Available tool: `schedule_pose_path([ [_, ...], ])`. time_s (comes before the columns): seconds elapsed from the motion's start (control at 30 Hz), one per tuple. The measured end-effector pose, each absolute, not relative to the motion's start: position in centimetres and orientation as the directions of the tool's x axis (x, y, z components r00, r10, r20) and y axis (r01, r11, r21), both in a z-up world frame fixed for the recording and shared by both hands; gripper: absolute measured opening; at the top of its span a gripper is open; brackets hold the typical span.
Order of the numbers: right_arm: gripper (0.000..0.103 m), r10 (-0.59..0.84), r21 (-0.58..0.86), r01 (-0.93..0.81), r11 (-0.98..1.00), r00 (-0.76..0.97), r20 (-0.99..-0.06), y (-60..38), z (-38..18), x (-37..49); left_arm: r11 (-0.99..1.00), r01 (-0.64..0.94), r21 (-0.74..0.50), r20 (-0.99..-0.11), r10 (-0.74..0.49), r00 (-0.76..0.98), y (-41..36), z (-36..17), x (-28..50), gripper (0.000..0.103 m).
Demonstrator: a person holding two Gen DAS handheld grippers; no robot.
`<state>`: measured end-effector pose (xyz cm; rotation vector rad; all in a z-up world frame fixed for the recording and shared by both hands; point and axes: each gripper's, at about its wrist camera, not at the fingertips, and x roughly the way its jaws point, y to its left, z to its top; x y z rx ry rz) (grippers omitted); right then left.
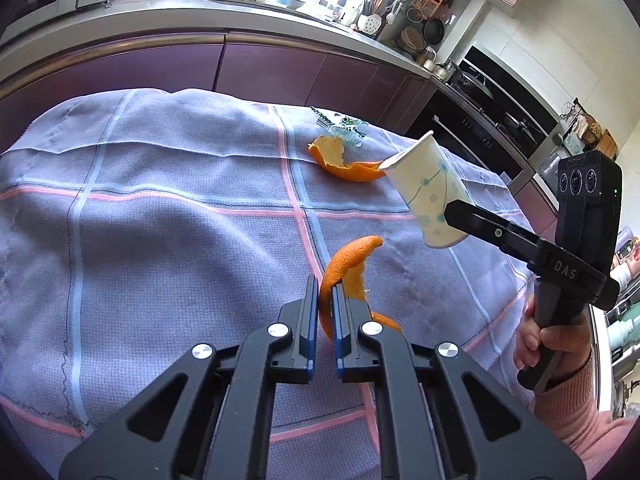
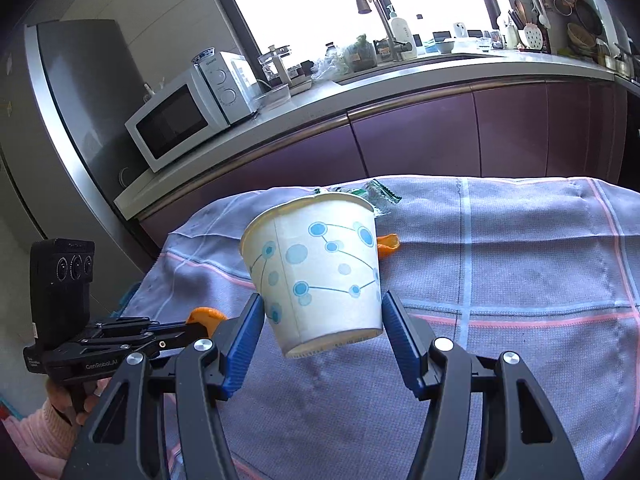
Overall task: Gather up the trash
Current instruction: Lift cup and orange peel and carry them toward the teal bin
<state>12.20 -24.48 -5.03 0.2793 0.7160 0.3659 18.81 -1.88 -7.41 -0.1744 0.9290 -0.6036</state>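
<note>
Trash is what we are gathering over a lilac checked tablecloth (image 1: 160, 208). We are pinching a curled strip of orange peel (image 1: 348, 268) between the closed jaws of our left gripper (image 1: 325, 292), lifted off the cloth. We are clamping a white paper cup with blue dots (image 2: 320, 268), tilted, in our right gripper (image 2: 322, 320). A second orange peel piece (image 1: 344, 160) and a green-and-clear crumpled wrapper (image 1: 340, 126) are lying on the cloth near its far edge.
</note>
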Motion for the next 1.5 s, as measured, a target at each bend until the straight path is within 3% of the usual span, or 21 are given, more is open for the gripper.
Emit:
schedule_pose_path([
  [0.5,0.059,0.527,0.409,-0.343,0.846,0.654,-0.542,-19.6,-4.2,10.1,0.861,0.377,-0.341,-0.66,-0.505,0.556,3.2,-5.4,14.6,0.007],
  [1.5,0.059,0.668,0.399,-0.54,0.741,0.527,-0.525,-8.2,-2.7,9.7,0.913,0.191,-0.359,-0.604,-0.384,0.698,17.2,-2.3,6.6,0.007],
])
